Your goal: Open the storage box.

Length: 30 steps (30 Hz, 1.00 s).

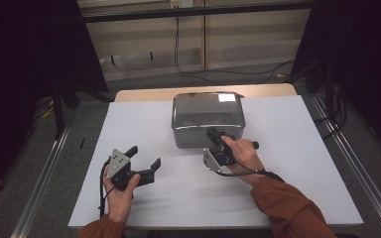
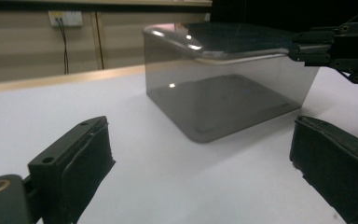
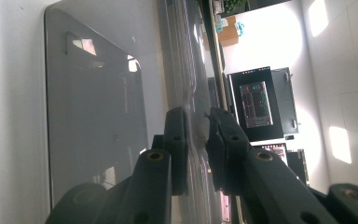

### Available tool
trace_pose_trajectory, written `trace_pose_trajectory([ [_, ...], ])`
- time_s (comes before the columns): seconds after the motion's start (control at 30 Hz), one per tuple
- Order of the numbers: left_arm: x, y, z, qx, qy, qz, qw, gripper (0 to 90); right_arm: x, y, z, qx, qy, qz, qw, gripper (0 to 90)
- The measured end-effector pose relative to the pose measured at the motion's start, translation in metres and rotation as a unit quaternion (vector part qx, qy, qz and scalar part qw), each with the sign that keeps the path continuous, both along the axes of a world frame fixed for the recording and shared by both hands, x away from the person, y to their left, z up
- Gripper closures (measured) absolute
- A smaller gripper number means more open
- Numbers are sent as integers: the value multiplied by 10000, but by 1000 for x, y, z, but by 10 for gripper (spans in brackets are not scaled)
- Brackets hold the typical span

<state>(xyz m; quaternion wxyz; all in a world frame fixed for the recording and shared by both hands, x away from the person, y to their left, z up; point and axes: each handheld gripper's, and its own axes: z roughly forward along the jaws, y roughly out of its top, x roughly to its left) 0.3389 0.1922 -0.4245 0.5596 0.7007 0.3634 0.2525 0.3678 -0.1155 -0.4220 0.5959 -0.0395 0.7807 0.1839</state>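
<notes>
Nearest, left gripper [image 1: 145, 156] resting on the white table [image 1: 287, 163], jaws spread wide, nothing between. Farther in, right gripper [image 1: 213, 134] turned sideways, jaws pinched on the near rim of the steel container [image 1: 207, 116], sitting toward the table's far edge.

lab | black curtains [image 1: 25, 59] | framed white table [image 1: 278, 129] | monitor [image 3: 256, 105]

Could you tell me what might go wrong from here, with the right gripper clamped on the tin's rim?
1. The right gripper pinches only the thin near rim of the tin, so the smooth metal could slip out.
2. Lifted by one edge, the tin may tilt or swing.
3. The left gripper sits open and apart, giving no support.
</notes>
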Motion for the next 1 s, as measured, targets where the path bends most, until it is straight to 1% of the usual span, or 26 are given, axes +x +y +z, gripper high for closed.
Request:
trace_pose_trajectory([
  [0.03,1,-1,1,18,-19,44,10000,52,0,0,0,-3,-8,-1,10000,781],
  [0.07,2,-2,1,-27,-15,62,10000,52,0,0,1,10,-35,-6,10000,782],
  [0.1,3,-2,2,-17,-9,12,10000,51,0,-1,2,15,-32,-17,10000,781],
  [0.2,5,-4,2,-27,-14,-22,10000,49,1,-2,3,115,-5,-28,9999,780],
  [0.23,6,-6,3,3,12,-35,10000,38,1,-1,3,89,-20,-17,10000,781],
  [0.33,8,-9,4,32,-56,-95,9999,31,1,-1,3,48,-35,-3,10000,782],
  [0.43,13,-12,5,74,-67,-147,9998,22,1,-1,3,63,-55,-10,10000,783],
  [0.5,18,-15,4,2,-12,-169,9999,23,1,-1,4,87,-66,-1,9999,785],
  [0.53,20,-16,4,-51,45,-231,9997,24,1,-1,5,93,-77,3,9999,786],
  [0.57,22,-18,3,-60,62,-247,9997,27,1,-1,5,96,-79,-3,9999,786],
  [0.63,24,-20,2,-12,27,-327,9995,21,1,-2,7,100,-95,11,9999,787],
  [0.67,26,-22,2,-74,38,-369,9993,21,1,-2,7,111,-110,9,9999,788],
  [0.73,26,-23,2,-84,43,-381,9992,21,1,-2,8,115,-110,12,9999,788],
  [0.83,30,-28,4,-110,-42,-427,9990,21,1,-2,8,133,-95,1,9999,788],
  [0.87,31,-30,5,-150,-73,-490,9987,22,1,-2,9,159,-86,-2,9998,788],
  [0.93,33,-32,7,-40,-198,-488,9986,24,2,-2,11,177,-77,-12,9998,789],
  [1.0,35,-35,8,-152,-216,-496,9984,24,2,-3,13,179,-97,5,9998,791],
])
